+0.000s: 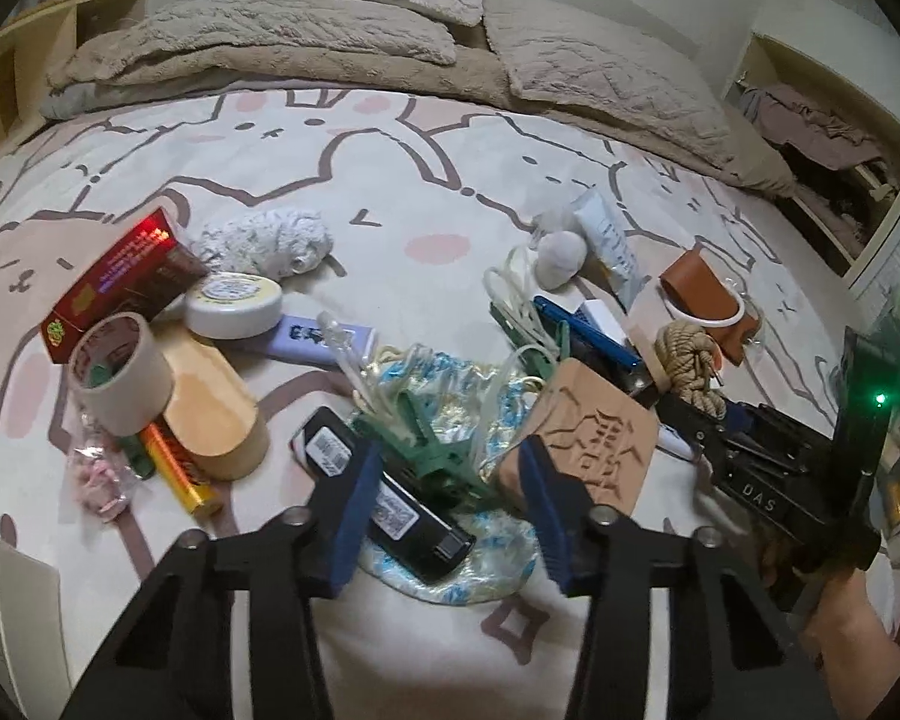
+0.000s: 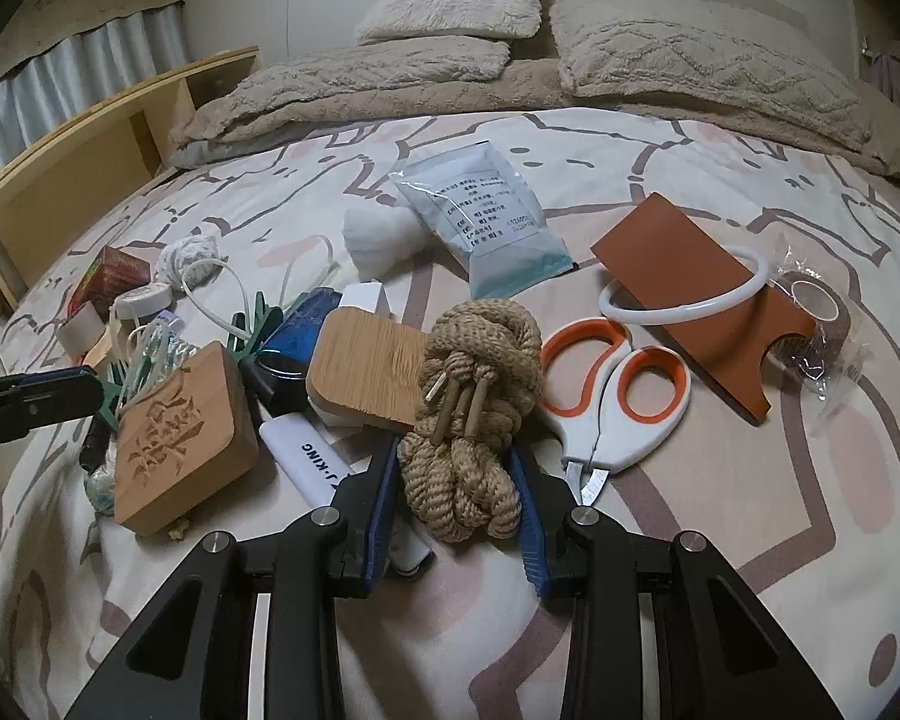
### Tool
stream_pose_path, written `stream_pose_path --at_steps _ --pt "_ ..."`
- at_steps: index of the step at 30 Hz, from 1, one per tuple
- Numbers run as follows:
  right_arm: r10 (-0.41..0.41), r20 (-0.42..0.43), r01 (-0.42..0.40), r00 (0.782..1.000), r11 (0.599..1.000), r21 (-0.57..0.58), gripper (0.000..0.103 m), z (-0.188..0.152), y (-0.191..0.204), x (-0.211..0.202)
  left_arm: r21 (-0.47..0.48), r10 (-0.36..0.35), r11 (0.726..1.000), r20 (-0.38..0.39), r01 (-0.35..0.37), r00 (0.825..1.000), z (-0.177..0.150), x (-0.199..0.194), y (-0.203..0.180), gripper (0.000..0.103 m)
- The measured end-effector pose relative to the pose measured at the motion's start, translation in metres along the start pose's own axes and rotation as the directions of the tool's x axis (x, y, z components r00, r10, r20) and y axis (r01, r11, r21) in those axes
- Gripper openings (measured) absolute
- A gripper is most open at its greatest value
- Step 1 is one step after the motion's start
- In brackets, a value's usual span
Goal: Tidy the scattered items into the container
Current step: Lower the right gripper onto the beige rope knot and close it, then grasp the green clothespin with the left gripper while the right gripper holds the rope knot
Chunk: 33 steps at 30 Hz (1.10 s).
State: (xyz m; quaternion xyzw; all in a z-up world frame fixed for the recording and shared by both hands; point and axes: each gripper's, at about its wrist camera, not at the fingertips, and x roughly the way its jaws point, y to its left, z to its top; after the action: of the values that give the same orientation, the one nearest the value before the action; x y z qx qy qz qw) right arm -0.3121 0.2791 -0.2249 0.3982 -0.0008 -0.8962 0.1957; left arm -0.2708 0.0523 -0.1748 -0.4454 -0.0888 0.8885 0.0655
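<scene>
Right gripper [image 2: 455,504] clamped on rope bundle [image 2: 477,396]; left gripper [image 1: 444,516] part-open astride green clips [image 1: 432,450], grip unclear; bed [image 1: 450,192] cluttered

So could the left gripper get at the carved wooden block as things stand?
Probably yes. The carved wooden block lies on top of the pile, right beside the left gripper, with nothing over it; the green clips sit between the jaws now, so it must shift sideways.
</scene>
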Motion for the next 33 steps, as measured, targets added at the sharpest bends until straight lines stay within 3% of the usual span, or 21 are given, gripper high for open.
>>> stream_pose_path --at_steps 4,6,12,15,20,22,23,24,25,31,33 --pt "0.002 0.002 -0.002 1.0 1.0 0.002 0.036 0.0 -0.001 0.0 0.004 0.003 1.0 -0.006 -0.003 1.0 -0.001 0.001 -0.001 0.031" --pt "0.004 0.003 -0.004 1.0 1.0 0.004 0.036 0.0 -0.001 0.0 -0.002 0.0 1.0 -0.007 0.0 1.0 -0.001 0.0 -0.001 0.02" --pt "0.019 0.002 -0.02 1.0 1.0 0.018 0.036 0.0 -0.004 0.0 0.004 -0.009 1.0 0.003 0.009 1.0 -0.003 -0.02 -0.001 0.019" --pt "0.013 0.002 -0.013 1.0 1.0 0.013 0.036 0.0 -0.003 0.0 0.009 -0.01 1.0 0.009 0.01 1.0 -0.004 -0.033 -0.002 0.009" --pt "-0.016 0.003 0.016 1.0 1.0 -0.009 0.036 -0.001 0.001 -0.001 0.014 -0.023 1.0 0.019 0.023 1.0 -0.007 -0.049 -0.001 0.009" --pt "-0.029 0.005 0.029 1.0 0.999 -0.017 0.036 -0.001 0.003 -0.001 -0.009 -0.038 0.999 0.01 0.038 0.999 -0.006 -0.048 0.001 0.012" --pt "-0.031 0.005 0.031 1.0 0.999 -0.018 0.036 -0.001 0.004 -0.001 -0.028 -0.038 0.999 0.003 0.038 0.999 -0.006 -0.045 0.003 0.027" --pt "-0.032 0.005 0.032 0.999 0.999 -0.019 0.036 -0.001 0.004 -0.001 -0.046 -0.035 0.998 -0.003 0.035 0.999 -0.006 -0.042 0.004 0.05" --pt "-0.033 0.005 0.033 0.999 0.999 -0.018 0.036 -0.002 0.004 -0.001 -0.064 -0.031 0.997 -0.003 0.031 1.0 -0.007 -0.039 0.005 0.057" --pt "-0.041 0.005 0.042 0.999 0.999 -0.024 0.036 -0.002 0.005 0.0 -0.045 0.02 0.999 -0.017 -0.021 1.0 -0.007 -0.014 0.001 0.058" --pt "-0.043 0.006 0.043 0.999 0.999 -0.025 0.036 -0.002 0.005 0.0 -0.048 0.028 0.998 -0.034 -0.03 0.999 -0.007 -0.005 0.002 0.049"
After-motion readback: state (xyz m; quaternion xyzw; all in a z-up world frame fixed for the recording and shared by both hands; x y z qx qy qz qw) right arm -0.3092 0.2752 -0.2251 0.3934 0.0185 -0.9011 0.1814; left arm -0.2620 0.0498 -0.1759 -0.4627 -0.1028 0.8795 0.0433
